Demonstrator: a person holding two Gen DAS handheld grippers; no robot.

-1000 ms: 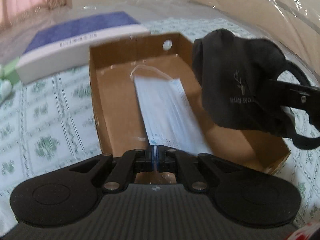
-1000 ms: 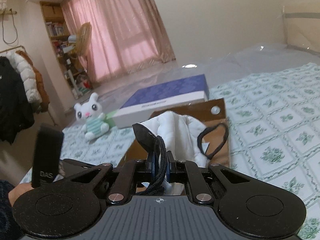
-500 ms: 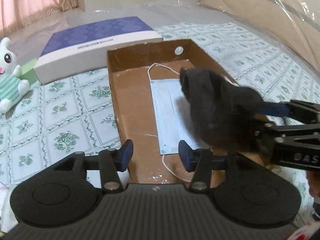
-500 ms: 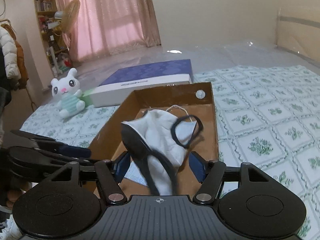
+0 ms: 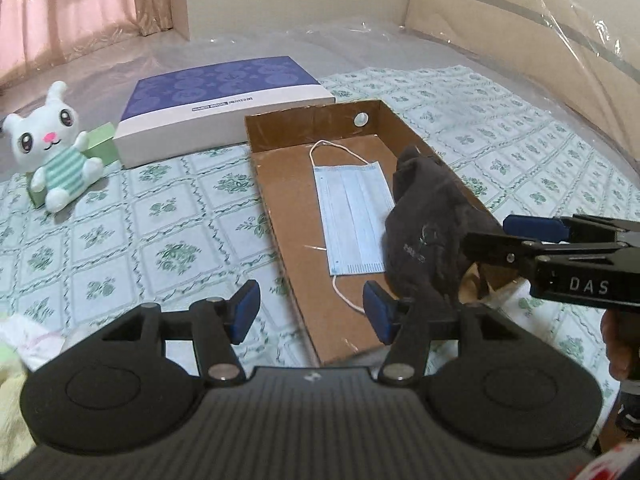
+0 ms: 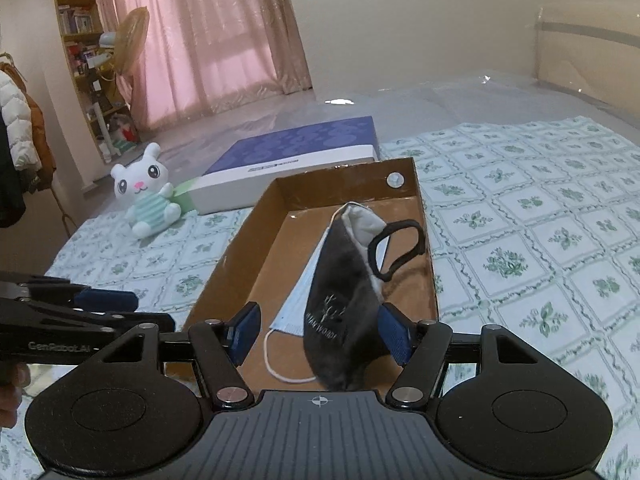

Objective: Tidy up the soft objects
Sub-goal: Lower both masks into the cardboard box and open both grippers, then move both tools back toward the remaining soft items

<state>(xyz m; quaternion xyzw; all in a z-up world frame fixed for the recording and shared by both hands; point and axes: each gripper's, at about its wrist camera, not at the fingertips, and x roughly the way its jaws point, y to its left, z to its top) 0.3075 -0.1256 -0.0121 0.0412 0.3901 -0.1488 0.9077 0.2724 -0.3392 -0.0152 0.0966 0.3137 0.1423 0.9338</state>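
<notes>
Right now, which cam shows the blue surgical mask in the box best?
Left wrist: the blue surgical mask lies flat in the cardboard box, nearly all visible, both ear loops showing. In the right wrist view the dark cloth mask covers most of it; only an edge and one loop show.

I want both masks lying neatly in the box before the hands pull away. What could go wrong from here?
The dark grey fabric mask lies between the right gripper's open fingers, apparently against one blue pad; pulling back could drag it out of the brown cardboard box. It sits bunched along the box wall and may slump over the pale blue pleated mask.
</notes>
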